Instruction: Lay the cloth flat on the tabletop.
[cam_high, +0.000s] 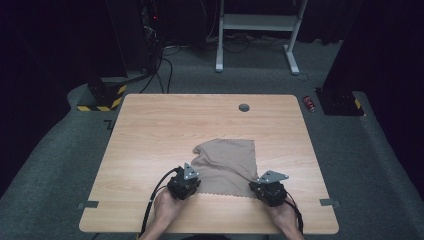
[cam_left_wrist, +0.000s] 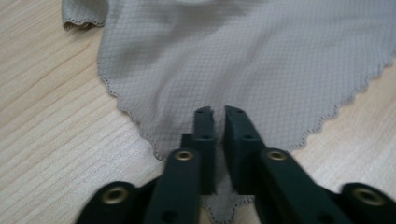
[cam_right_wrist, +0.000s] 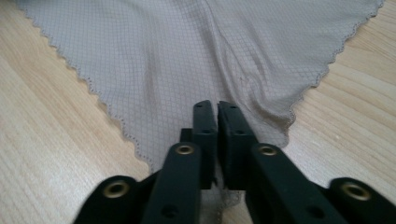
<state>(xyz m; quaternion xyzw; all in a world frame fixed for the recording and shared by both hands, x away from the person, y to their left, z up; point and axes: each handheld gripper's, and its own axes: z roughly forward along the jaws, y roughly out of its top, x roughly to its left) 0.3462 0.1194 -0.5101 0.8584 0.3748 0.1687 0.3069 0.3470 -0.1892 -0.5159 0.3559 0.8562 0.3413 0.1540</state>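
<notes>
1 beige cloth (cam_high: 227, 165) lies at 6 o'clock on the wooden table (cam_high: 150, 130). 2 grippers: left gripper (cam_left_wrist: 215, 112) and right gripper (cam_right_wrist: 211, 105), each pinched onto a near corner of it. Risk: the left jaws show a slight gap, so that corner may slip if pulled.

- Table (cam_high: 150, 130): light wood top, rounded corners, standing on grey carpet.
- Round dark cable hole (cam_high: 244, 107) near far edge.
- Beige cloth (cam_high: 227, 162) lies partly rumpled on near half, scalloped hem.
</notes>
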